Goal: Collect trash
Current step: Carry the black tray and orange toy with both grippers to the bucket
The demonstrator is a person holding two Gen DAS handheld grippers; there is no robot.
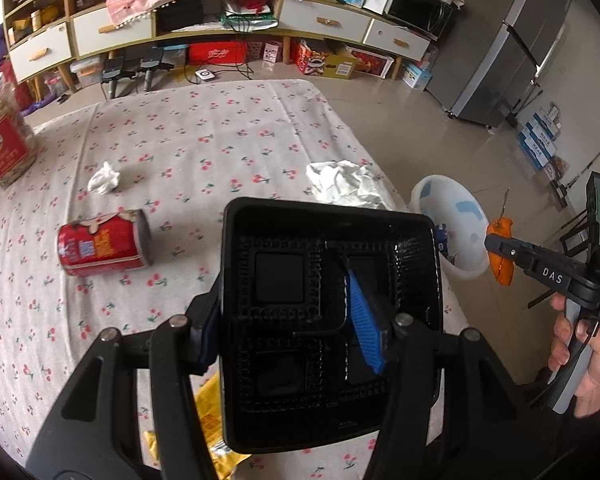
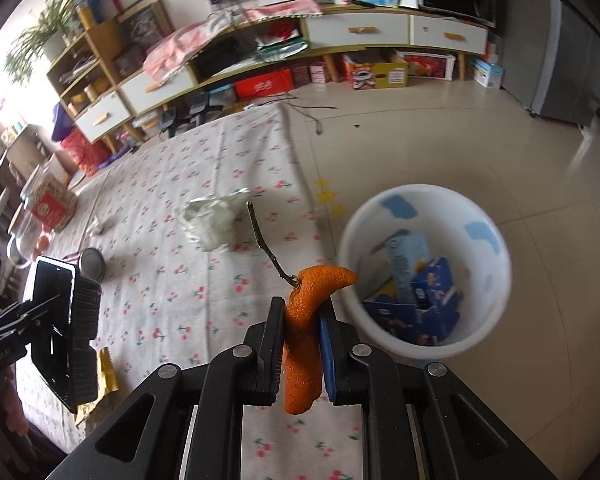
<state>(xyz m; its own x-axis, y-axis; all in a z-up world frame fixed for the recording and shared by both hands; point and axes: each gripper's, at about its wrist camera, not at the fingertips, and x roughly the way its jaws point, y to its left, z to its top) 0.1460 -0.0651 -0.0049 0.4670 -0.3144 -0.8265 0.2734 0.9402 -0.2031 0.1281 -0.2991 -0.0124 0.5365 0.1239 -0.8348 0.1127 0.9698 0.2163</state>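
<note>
My left gripper (image 1: 288,332) is shut on a black plastic food tray (image 1: 328,264), held tilted above the cherry-print cloth (image 1: 220,140). One finger is outside the tray's left wall and the blue pad (image 1: 366,320) is inside it. My right gripper (image 2: 302,312) is shut on a piece of orange peel (image 2: 324,276) with a thin stem, at the cloth's edge just left of the white bin (image 2: 488,272). On the cloth lie a red can (image 1: 104,244) on its side, a crumpled tissue (image 1: 105,178), a white crumpled wad (image 1: 344,182) and a yellow wrapper (image 1: 212,420).
The bin stands on the tiled floor and holds blue cartons (image 2: 428,300). A jar with a red label (image 1: 4,148) stands at the cloth's left edge. A long cabinet (image 1: 324,20) with boxes under it runs along the far wall, with a grey fridge (image 1: 512,60) to its right.
</note>
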